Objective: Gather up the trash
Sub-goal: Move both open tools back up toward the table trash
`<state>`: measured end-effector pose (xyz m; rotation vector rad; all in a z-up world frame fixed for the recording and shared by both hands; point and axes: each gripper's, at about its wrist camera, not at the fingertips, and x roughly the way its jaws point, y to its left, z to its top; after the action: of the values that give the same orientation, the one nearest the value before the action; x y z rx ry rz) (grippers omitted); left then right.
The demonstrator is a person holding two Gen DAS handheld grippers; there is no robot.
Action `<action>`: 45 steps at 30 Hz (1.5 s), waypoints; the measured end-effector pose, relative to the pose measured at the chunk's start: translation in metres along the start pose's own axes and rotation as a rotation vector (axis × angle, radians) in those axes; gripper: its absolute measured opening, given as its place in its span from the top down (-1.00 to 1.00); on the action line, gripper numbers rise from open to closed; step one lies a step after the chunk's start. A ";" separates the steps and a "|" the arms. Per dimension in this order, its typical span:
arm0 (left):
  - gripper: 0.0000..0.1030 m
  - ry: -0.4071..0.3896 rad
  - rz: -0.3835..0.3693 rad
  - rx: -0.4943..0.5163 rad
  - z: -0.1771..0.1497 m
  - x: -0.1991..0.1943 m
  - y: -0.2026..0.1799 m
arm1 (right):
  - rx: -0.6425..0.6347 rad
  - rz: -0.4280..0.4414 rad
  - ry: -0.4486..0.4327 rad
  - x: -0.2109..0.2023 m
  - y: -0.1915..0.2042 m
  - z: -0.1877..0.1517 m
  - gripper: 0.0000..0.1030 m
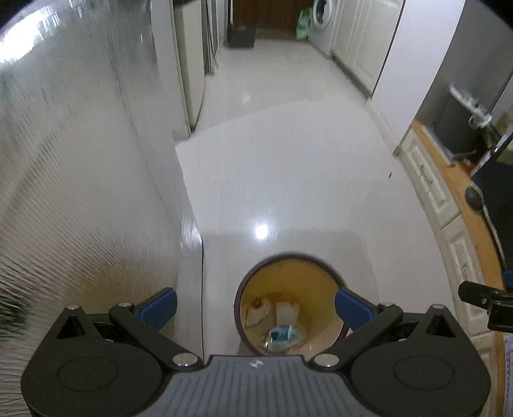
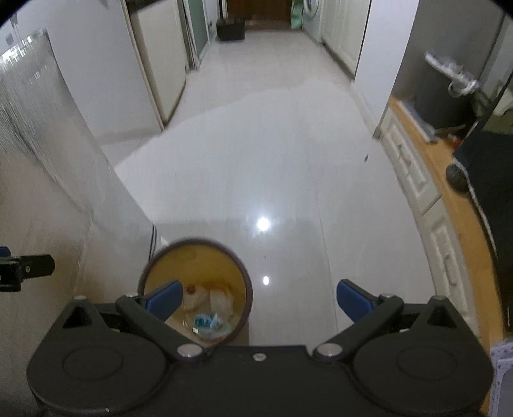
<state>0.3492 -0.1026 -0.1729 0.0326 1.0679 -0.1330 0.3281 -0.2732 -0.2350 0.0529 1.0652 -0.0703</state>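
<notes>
A round bin (image 1: 288,259) with a dark rim and yellow inside stands on the white floor below both grippers. In it lie a crumpled blue-and-clear wrapper (image 1: 282,335) and pale packets (image 1: 287,312). My left gripper (image 1: 255,308) is open above it, nothing between its blue pads (image 1: 160,306). In the right wrist view the bin (image 2: 192,247) sits at lower left, with the wrapper (image 2: 208,324) inside. My right gripper (image 2: 259,300) is open and empty, its left pad (image 2: 165,298) over the bin. Each gripper's tip shows at the edge of the other's view.
A glossy white tiled floor (image 1: 288,176) runs ahead into a corridor. A textured wall panel (image 1: 80,192) stands close on the left. White cabinets with a wooden top (image 1: 449,199) line the right. A washing machine (image 1: 322,19) and a dark box (image 1: 240,35) stand far back.
</notes>
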 end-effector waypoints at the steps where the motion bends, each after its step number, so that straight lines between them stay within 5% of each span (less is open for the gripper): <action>1: -1.00 -0.022 -0.001 0.001 0.002 -0.008 -0.001 | -0.003 -0.004 -0.023 -0.007 0.000 0.001 -1.00; 14: -1.00 -0.321 -0.014 0.016 0.017 -0.113 -0.016 | 0.000 -0.012 -0.356 -0.108 -0.006 0.018 -1.00; 28: -1.00 -0.590 0.036 0.066 0.025 -0.238 -0.011 | 0.032 0.100 -0.629 -0.190 0.021 0.031 -1.00; 37: -1.00 -0.673 0.076 0.022 0.026 -0.275 0.042 | -0.011 0.162 -0.709 -0.213 0.061 0.043 -1.00; 45: -1.00 -0.656 0.090 -0.097 0.027 -0.262 0.118 | -0.062 0.272 -0.763 -0.225 0.115 0.056 -1.00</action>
<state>0.2627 0.0362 0.0646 -0.0486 0.4151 -0.0060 0.2781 -0.1559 -0.0097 0.1044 0.2910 0.1787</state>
